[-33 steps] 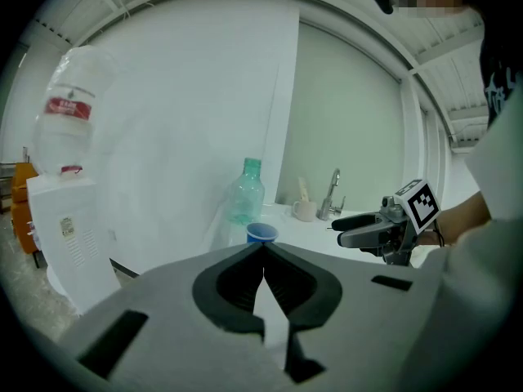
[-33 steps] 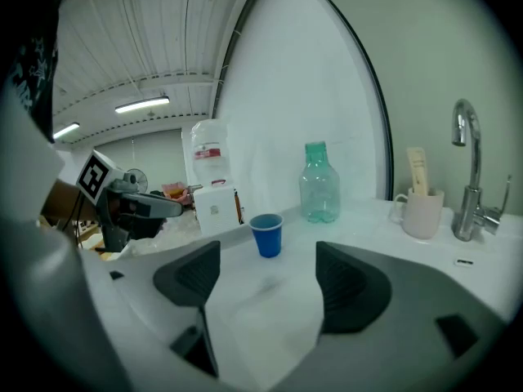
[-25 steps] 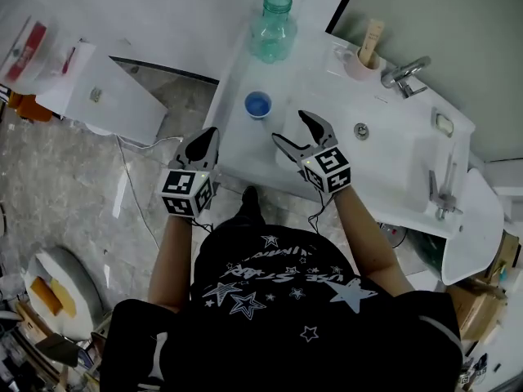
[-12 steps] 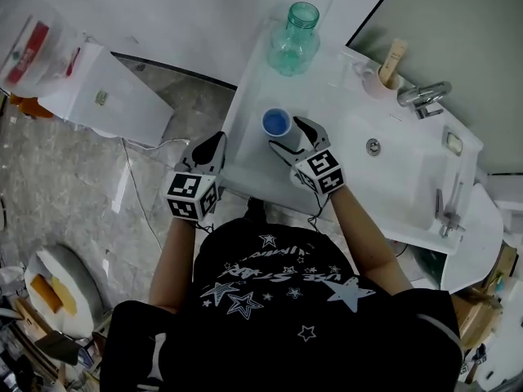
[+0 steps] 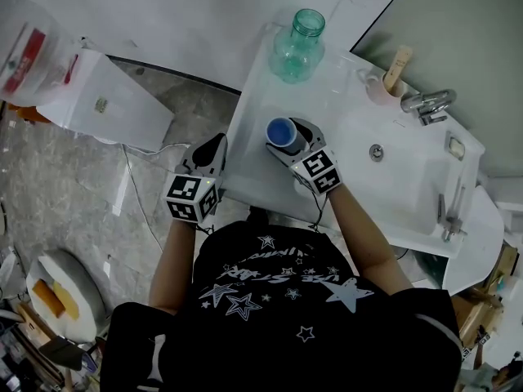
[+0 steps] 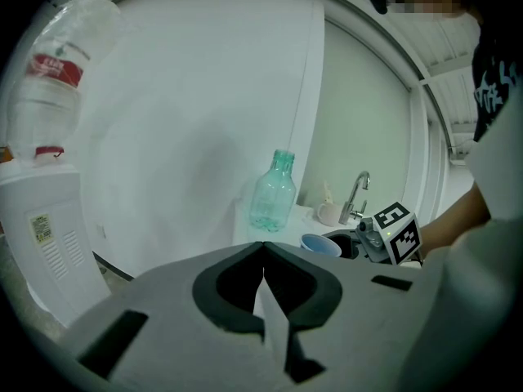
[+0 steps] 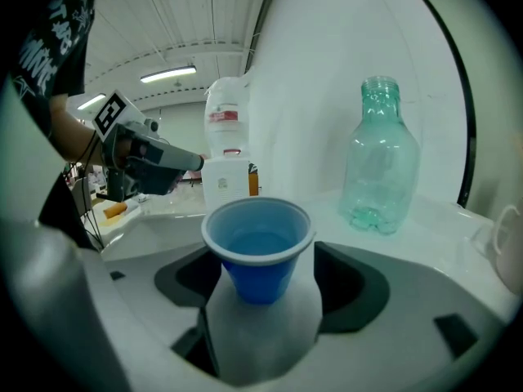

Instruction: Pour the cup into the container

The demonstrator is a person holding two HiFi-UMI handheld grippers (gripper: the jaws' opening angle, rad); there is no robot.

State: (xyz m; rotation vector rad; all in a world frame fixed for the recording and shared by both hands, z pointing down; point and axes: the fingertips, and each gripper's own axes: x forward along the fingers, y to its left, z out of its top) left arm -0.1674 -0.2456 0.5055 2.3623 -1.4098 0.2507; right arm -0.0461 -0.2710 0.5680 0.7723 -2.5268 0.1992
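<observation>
A blue cup [image 5: 282,131] with liquid in it sits upright between the jaws of my right gripper [image 5: 296,135], which is shut on its lower body. In the right gripper view the cup [image 7: 257,247] fills the middle. The container, a clear green bottle [image 5: 297,39] with an open neck, stands at the far end of the white counter [image 5: 249,158], beyond the cup. It rises behind and to the right of the cup in the right gripper view [image 7: 380,158]. My left gripper [image 5: 214,147] hangs off the counter's left edge, shut and empty, its tips [image 6: 263,256] meeting.
A sink basin [image 5: 392,178] with a faucet [image 5: 429,102] lies right of the cup. A pink mug [image 5: 382,88] holding a tube stands near the faucet. A white water dispenser [image 5: 98,96] stands on the floor to the left.
My right gripper has moved forward to the blue cup and closed round it. The cup now looks larger and nearer. My left gripper has hardly moved.
</observation>
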